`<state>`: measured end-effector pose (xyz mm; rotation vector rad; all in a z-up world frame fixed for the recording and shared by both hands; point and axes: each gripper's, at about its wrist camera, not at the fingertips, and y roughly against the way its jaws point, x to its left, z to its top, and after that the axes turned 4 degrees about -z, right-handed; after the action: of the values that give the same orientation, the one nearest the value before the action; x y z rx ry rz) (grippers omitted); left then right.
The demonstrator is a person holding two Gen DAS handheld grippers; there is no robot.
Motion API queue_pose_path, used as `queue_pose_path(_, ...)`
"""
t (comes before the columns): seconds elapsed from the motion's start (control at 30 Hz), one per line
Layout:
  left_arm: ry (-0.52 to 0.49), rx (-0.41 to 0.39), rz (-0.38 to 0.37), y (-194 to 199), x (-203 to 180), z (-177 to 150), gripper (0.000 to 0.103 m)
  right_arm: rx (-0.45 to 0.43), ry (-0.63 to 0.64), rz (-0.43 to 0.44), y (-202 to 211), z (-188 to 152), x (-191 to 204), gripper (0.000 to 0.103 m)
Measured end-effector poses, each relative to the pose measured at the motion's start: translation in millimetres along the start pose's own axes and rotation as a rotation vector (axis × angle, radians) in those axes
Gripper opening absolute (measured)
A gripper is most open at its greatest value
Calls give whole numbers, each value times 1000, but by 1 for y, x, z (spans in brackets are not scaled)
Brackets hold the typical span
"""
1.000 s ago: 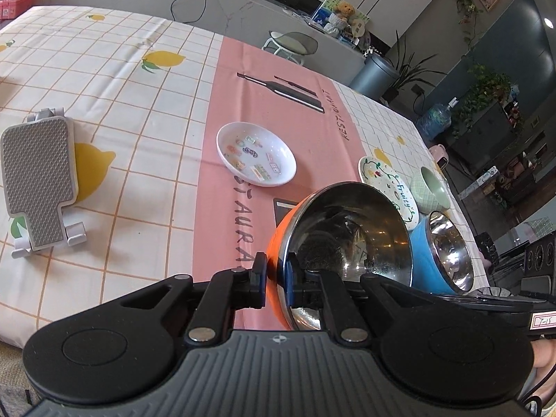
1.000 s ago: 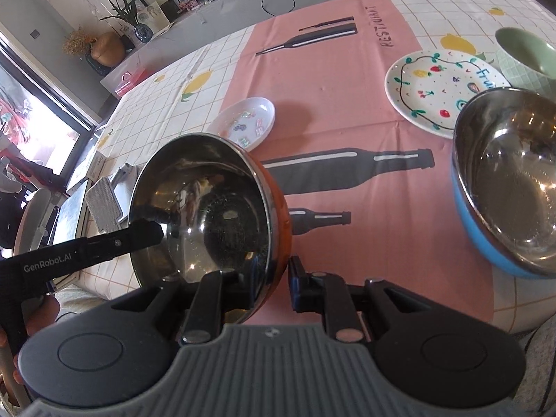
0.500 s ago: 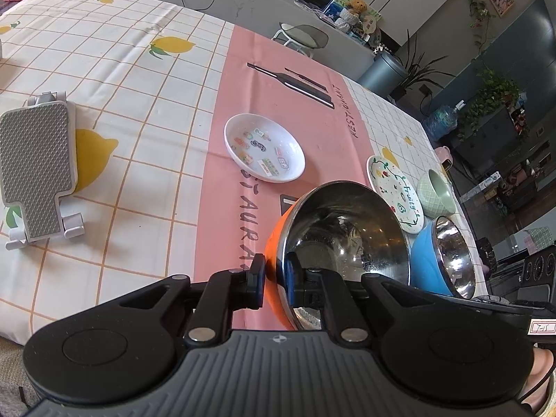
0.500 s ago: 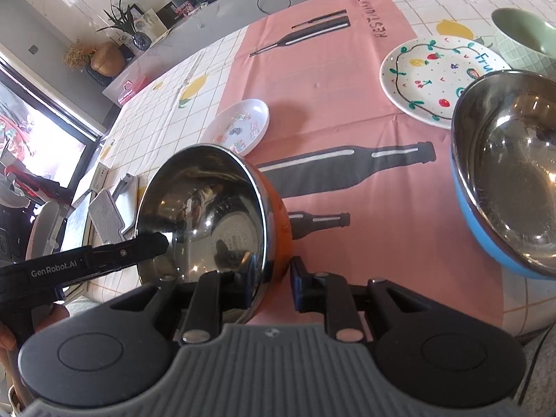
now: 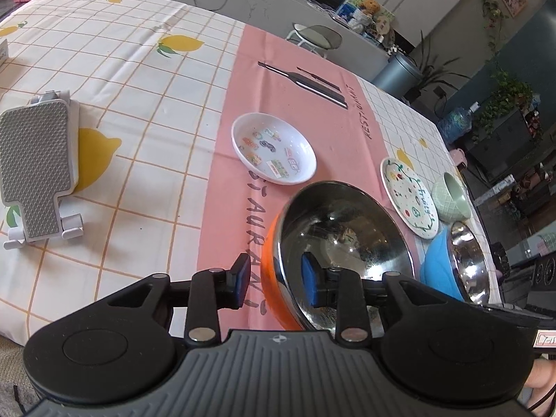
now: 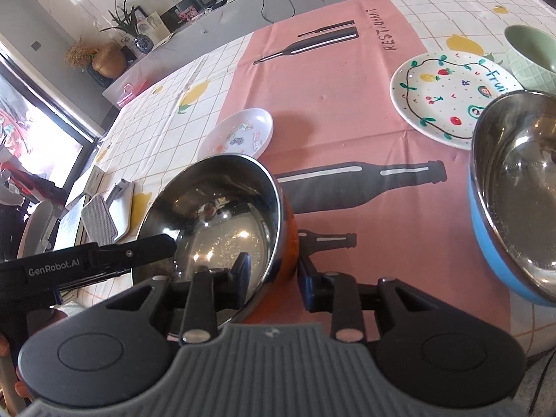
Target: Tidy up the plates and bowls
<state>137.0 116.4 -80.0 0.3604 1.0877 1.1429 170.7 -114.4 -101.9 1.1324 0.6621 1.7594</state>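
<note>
An orange bowl (image 5: 333, 239) with a steel inside stands on the pink runner near the table's front edge. My left gripper (image 5: 275, 283) straddles its near rim, jaws opening, and both pads stand clear of the wall. From the other side my right gripper (image 6: 274, 278) straddles the rim of the orange bowl (image 6: 215, 215) too, its jaws also opening and not pressing. To the right are a blue steel-lined bowl (image 5: 434, 264) (image 6: 514, 208), a fruit-painted plate (image 5: 408, 196) (image 6: 451, 93) and a green bowl (image 5: 451, 196) (image 6: 531, 52). A small white dish (image 5: 274, 147) (image 6: 239, 135) lies beyond.
A grey and white stand (image 5: 34, 170) (image 6: 100, 222) lies on the lemon-print cloth to the left. The table's near edge runs just under both grippers. A round stool (image 5: 316, 36) stands past the far edge. A person's fingers show at the picture edges.
Both grippers were shut on the orange bowl's rim; now their pads have spread away from it. The bowl has barely shifted and neither hand has travelled.
</note>
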Motion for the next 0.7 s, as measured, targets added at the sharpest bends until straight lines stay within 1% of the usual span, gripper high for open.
queue_pose_path(0.03, -18, 10, -13, 0, -3, -2, 35, 8, 14, -3, 1, -1, 2, 31)
queue_pose_path(0.1, -55, 7, -3, 3, -8, -6, 32, 18, 39, -13, 3, -3, 3, 31)
queue_pose_path(0.17, -75, 8, -1, 5, -11, -10, 31, 31, 60, -22, 4, -4, 4, 31)
queue_pose_path(0.27, -81, 8, -9, 7, -11, -12, 31, 47, 71, -28, 6, -5, 3, 31)
queue_pose_path(0.47, -65, 7, -15, 6, -10, -11, 31, 47, 88, -37, 7, -5, 4, 31)
queue_pose_path(0.7, -78, 10, -12, 4, -12, -12, 31, 55, 99, -46, 8, -6, 7, 33)
